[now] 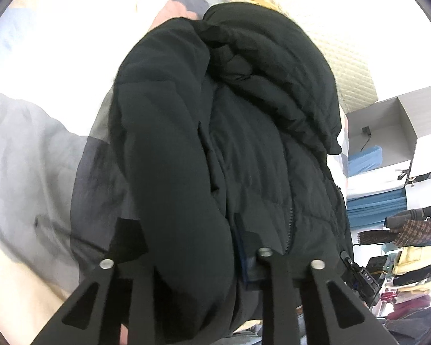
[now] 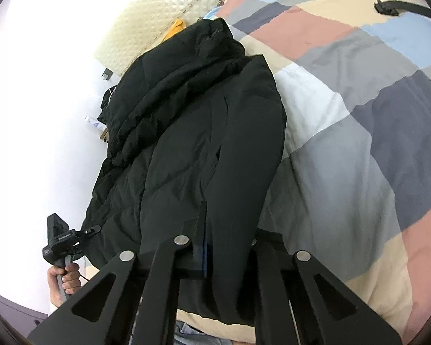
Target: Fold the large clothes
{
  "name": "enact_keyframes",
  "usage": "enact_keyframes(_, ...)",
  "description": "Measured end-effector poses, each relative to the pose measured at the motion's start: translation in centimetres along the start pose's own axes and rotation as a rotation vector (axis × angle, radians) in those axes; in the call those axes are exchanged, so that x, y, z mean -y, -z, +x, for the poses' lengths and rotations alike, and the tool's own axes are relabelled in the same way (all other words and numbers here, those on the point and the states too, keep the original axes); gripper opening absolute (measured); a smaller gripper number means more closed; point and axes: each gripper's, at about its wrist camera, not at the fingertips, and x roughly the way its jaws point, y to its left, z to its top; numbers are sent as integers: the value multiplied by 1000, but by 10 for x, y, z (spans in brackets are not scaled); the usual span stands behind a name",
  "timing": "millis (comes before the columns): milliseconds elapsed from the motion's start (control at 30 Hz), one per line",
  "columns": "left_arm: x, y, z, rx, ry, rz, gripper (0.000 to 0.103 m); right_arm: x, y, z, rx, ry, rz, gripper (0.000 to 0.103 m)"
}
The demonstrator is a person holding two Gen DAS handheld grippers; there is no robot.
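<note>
a bed with a patchwork duvet of pink, grey, beige, blue and white blocks [image 2: 359, 149] carries everything. along it lies a large black padded jacket [image 1: 215, 132], folded lengthwise into a long bundle, its hood end toward the cream quilted headboard [image 2: 146, 20] and its hem end toward both cameras. the zip runs down the quilted inner side, and the smooth outer sleeve is laid over the top.

the left gripper [image 1: 186, 247] has its black fingers [image 1: 126, 238] set wide apart, with the hem bulk of the jacket lying between them and spilling over the linkage; whether they press the cloth cannot be told. the right gripper [image 2: 227, 230] straddles the same end, one finger [image 2: 201, 221] showing against the fabric and the other hidden under the sleeve, so its hold cannot be told either.

in the right wrist view the person's left hand [image 2: 66, 276] grips the other tool's handle beside the jacket's edge. a rack of hanging clothes [image 1: 411, 247] stands off beyond the bed.
</note>
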Motion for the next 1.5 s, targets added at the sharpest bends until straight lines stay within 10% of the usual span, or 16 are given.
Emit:
enact_keyframes(1067, 59, 73, -263, 321, 277, 54, 5, -53, 19, -221, 324, -349, -56, 6)
enact_keyframes(1500, 119, 101, -325, 408, 209, 252, 5, -87, 19, -294, 491, -349, -129, 6)
